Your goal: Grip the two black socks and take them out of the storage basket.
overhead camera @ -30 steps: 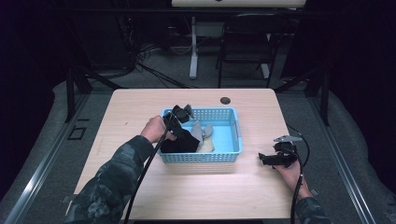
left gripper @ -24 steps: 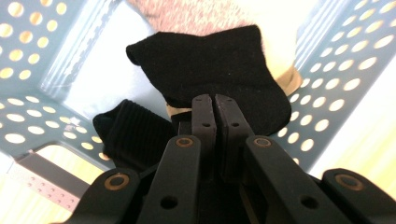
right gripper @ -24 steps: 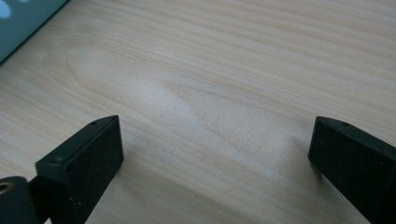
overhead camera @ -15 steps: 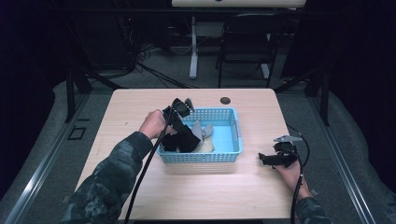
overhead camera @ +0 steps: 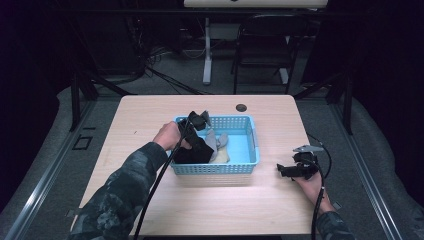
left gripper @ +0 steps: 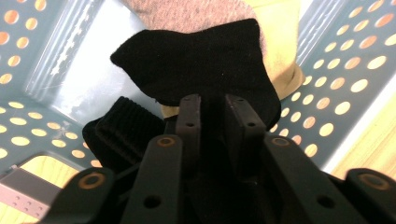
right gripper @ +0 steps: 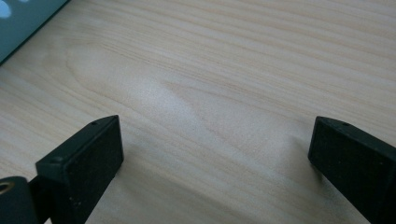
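Black sock [left gripper: 205, 65] | left hand-held gripper [left gripper: 212, 109] pinching it over basket [overhead camera: 252, 145] | right hand-held gripper [right gripper: 215, 158] spread, low over table [right gripper: 233, 70]

Basket [overhead camera: 252, 145] mid-worktop [overhead camera: 150, 115]. Socks [overhead camera: 197, 150] piled in basket's left half. Left gripper [overhead camera: 196, 121] over basket's left rim. Right gripper [overhead camera: 295, 169] on worktop, right of basket, apart.

fingers [left gripper: 191, 122] pinching black sock [left gripper: 205, 65], blue basket [left gripper: 327, 74]

No words, labels, brands or numbers are showing legibly anywhere: nothing readable is appearing on the basket [overhead camera: 252, 145], the table [overhead camera: 150, 112], or the black sock [left gripper: 201, 65].
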Action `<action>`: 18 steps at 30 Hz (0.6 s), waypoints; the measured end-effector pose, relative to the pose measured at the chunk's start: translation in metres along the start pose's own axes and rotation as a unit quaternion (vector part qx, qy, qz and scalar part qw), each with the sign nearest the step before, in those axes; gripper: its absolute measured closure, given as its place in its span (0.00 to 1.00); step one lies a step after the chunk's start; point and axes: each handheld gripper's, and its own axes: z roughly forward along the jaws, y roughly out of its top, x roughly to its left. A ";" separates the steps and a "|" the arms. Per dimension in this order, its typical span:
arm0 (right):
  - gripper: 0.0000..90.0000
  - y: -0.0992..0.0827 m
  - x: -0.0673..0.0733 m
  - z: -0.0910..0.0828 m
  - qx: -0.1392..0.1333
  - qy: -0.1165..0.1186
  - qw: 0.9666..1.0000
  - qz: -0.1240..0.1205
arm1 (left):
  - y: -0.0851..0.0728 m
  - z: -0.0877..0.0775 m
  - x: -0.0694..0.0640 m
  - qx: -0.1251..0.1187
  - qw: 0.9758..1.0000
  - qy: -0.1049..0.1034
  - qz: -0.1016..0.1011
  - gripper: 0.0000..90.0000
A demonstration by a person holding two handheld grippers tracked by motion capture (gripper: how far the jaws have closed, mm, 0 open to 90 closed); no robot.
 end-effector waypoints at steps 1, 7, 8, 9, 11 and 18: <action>0.03 0.000 0.000 0.000 0.000 0.000 1.000 0.000 | 0.001 0.001 -0.001 0.004 1.000 0.005 0.001 0.82; 0.03 0.000 0.000 0.000 0.000 0.000 1.000 -0.001 | 0.007 0.002 -0.002 0.004 1.000 0.010 0.000 0.71; 0.03 0.000 0.000 0.000 0.000 0.000 1.000 0.000 | 0.008 0.003 -0.002 0.010 1.000 0.010 0.000 0.71; 0.03 0.000 0.000 0.000 0.000 0.000 1.000 0.000 | 0.008 0.003 -0.002 0.010 1.000 0.010 0.000 0.72; 0.03 0.000 0.000 0.000 -0.001 -0.001 1.000 0.000 | 0.010 0.006 -0.003 0.019 1.000 0.009 0.000 0.75; 0.03 0.000 0.000 0.000 -0.001 -0.001 1.000 -0.001 | 0.008 0.007 -0.004 0.033 0.999 0.021 0.002 0.93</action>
